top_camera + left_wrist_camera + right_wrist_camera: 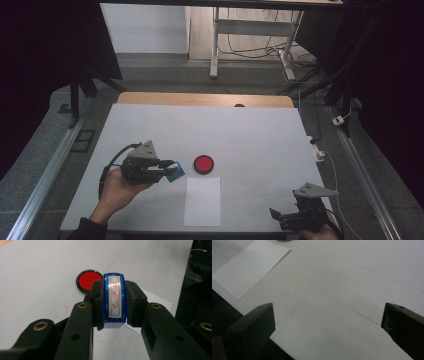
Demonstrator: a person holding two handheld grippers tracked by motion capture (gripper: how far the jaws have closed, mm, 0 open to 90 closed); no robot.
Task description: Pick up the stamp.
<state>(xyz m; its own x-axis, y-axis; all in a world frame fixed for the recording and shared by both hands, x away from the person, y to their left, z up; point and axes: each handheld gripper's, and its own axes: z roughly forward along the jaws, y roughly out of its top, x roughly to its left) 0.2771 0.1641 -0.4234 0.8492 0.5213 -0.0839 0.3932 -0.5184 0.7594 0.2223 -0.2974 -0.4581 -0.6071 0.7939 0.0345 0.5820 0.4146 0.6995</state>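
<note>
High view: stamp (175, 171) is clamped in left gripper (167, 169), held above the table just left of ink pad (203, 164). Right gripper (280, 216) is parked, jaws wide apart. Stamp face should be pressed flat on the pad, then squarely on paper (202, 201).

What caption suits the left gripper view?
Tongs clamp a blue stamp near a red ink pad.

Lab or test workspace — white-covered surface (150, 130) on grey carpet (165, 70), aluminium rails (42, 180) along both sides, dark curtains (45, 60) flanking, a metal-legged bench (250, 35) behind with loose cables (250, 50) trailing on the floor.
</note>
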